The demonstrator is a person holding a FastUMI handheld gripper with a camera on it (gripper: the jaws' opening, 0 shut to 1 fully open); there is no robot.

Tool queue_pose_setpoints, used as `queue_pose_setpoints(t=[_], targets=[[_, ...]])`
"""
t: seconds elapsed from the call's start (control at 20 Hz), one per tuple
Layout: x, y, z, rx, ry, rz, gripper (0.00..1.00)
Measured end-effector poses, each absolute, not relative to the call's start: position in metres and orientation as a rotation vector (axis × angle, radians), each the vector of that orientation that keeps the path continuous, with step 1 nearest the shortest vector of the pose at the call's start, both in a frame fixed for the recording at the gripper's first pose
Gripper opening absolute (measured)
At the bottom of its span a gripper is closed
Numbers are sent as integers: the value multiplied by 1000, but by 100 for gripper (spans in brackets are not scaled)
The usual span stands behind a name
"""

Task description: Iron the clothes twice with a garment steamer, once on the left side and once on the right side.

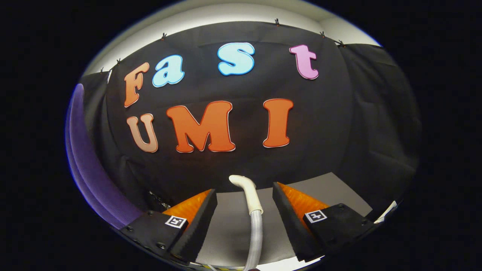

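Note:
The steamer's white curved neck (246, 188) and its ribbed pale hose (257, 233) rise between my fingers, nearer the right one. My gripper (244, 190) is open, with a clear gap on each side of the hose and neither finger pressing on it. A purple garment (81, 158) hangs as a blurred strip off to the left, well beyond the left finger. I cannot see the steamer's head.
A grey flat surface (226, 218) lies under and ahead of the fingers and ends at the black cloth wall (331, 124). A white edge of something (388, 211) pokes in beside the right finger.

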State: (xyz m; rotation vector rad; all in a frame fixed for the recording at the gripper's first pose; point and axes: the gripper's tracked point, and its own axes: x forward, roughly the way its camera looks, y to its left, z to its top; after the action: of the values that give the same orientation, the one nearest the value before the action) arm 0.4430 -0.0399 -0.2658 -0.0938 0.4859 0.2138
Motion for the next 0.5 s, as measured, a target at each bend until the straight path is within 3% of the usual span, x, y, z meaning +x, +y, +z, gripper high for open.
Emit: queue_pose_setpoints(t=[0.5], targets=[[510, -50, -368, -121, 722, 214, 99]])
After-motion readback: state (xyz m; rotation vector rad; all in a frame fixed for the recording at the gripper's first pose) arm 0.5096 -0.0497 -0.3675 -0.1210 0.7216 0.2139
